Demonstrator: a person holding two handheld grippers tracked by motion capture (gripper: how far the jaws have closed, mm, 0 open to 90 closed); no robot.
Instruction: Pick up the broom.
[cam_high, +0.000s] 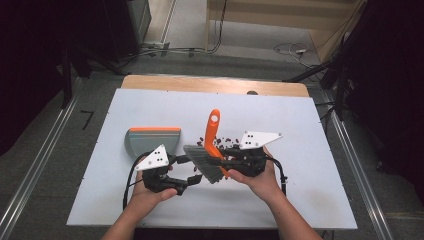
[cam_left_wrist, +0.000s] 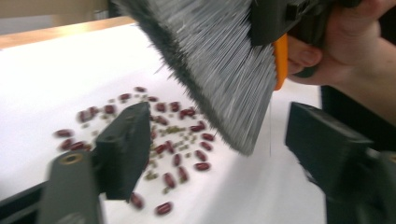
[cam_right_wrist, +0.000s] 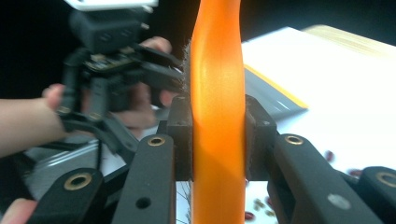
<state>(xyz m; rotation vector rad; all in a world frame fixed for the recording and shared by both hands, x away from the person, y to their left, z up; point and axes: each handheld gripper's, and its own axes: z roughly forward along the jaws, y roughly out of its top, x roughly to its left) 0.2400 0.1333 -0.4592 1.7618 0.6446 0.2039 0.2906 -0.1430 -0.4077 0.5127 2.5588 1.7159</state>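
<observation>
Tongs in my left hand (cam_high: 186, 172) are standing spread with nothing between them, just beside the grey bristles of the brush (cam_high: 204, 162). No earlier look is at hand, so I am telling only how they are sitting now. Behind them, at the left, one grey dustpan (cam_high: 151, 140) with an orange lip is lying flat on the white worktop (cam_high: 300, 200), its mouth facing the far edge.

Moving rightward, the one brush is tilting with its orange handle (cam_right_wrist: 217, 116) pointing away from me. My right tongs (cam_right_wrist: 217, 140) are pinching that handle, pressing on it from both sides. In the left gripper view the bristles are hanging above the scatter of beans (cam_left_wrist: 180, 140): dark red ones, more than twenty, mixed with smaller pale green bits that I cannot count.

The beans are lying near the middle of the worktop, well apart from every edge. Bare white surface is stretching wide to the right and along the near edge.
</observation>
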